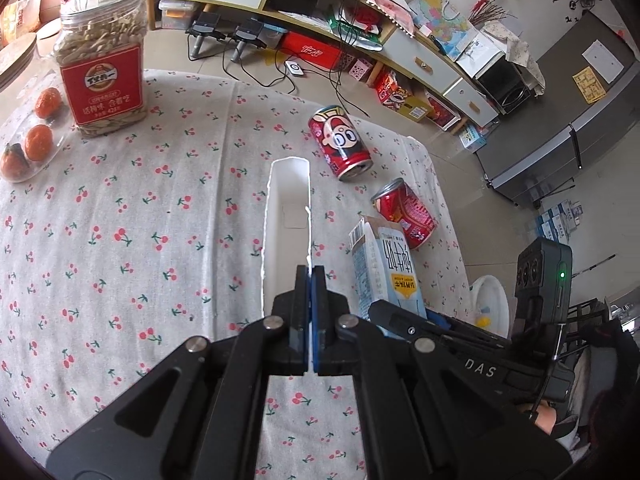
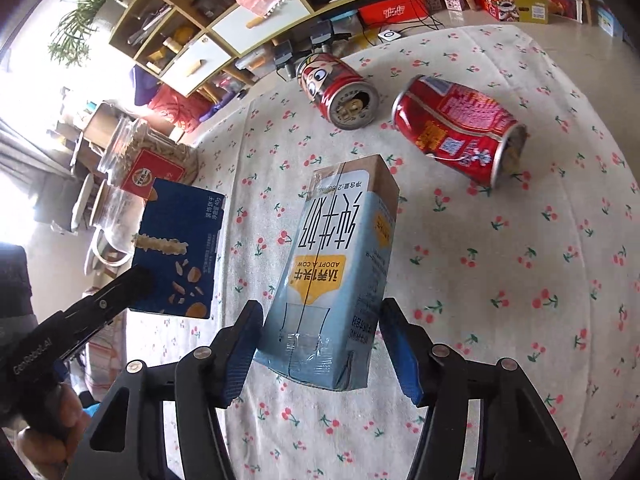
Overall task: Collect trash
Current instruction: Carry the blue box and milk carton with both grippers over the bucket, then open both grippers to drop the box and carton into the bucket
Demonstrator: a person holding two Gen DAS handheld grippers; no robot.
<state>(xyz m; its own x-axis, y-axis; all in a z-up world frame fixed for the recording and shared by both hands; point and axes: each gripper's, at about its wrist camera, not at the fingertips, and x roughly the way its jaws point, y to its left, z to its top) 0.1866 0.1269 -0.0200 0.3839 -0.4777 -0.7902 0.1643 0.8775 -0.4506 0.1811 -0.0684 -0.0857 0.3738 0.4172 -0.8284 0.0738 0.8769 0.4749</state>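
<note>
Cardboard, thin and most likely empty, is what I have in both grippers, so I judge everything here light and easy to crush. My left gripper is pinched narrow on one wall of a flat biscuit box, blue on its printed face and white inside, held up above the counter. That wall is only a single sheet; it would bend or tear if I swung it hard, so a hold near a folded corner looks safer.

My right gripper stands wide around the bottom end of a pale blue milk carton, one pad at each side, and I cannot tell whether the pads touch it or whether the carton is off the cloth. Its coated skin looks slick and its sides will dent, so I would close across the stiff folded seam at the base, gently.

Two red drink cans lie on their sides farther along the cloth: one with a cartoon face, one dented. Both would roll; take them across the middle of the body.
</note>
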